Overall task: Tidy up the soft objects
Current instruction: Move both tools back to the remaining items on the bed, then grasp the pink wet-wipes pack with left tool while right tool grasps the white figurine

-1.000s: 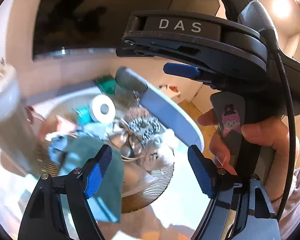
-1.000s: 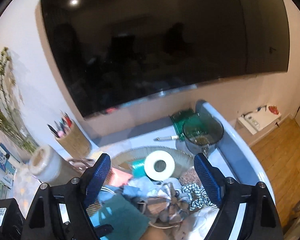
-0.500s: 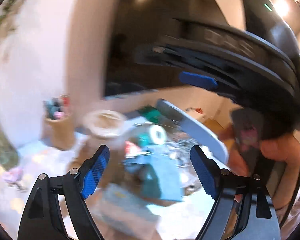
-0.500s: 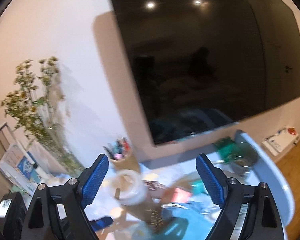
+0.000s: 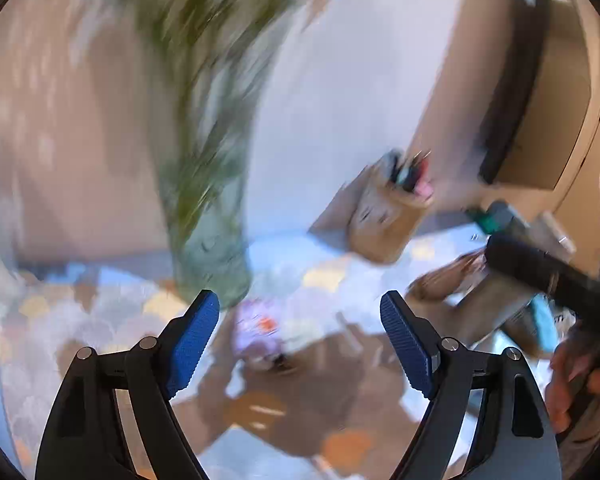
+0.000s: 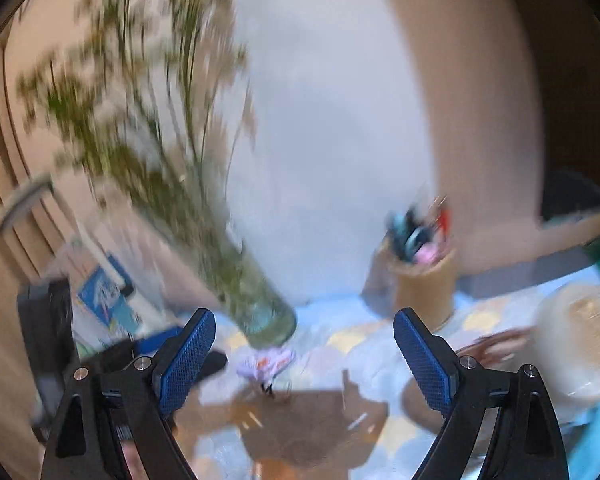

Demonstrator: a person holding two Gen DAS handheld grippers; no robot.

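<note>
Both views are smeared by motion. A small lilac soft thing with an orange spot [image 5: 256, 328] [image 6: 266, 362] lies on the patterned tablecloth [image 5: 100, 320], just in front of a glass vase. My left gripper [image 5: 300, 336] is open and empty, with the lilac thing beyond its fingertips, nearer the left pad. My right gripper [image 6: 304, 360] is also open and empty, the lilac thing lying a little ahead between its pads. In the left wrist view the right gripper's black body [image 5: 540, 272] and a hand [image 5: 572, 376] show at the right edge.
A glass vase of green stems [image 5: 212, 256] [image 6: 260, 308] stands close ahead. A woven pen holder [image 5: 388, 216] [image 6: 424, 280] is to the right, a pale round jar [image 6: 580, 340] further right. Teal cloth [image 6: 596, 440] shows low right. Books [image 6: 108, 296] lean at the left wall.
Both grippers have swung left, away from the round tray of soft things and the dark screen. The vase, pen holder and lilac thing now fill the views. Both stay open and empty.
</note>
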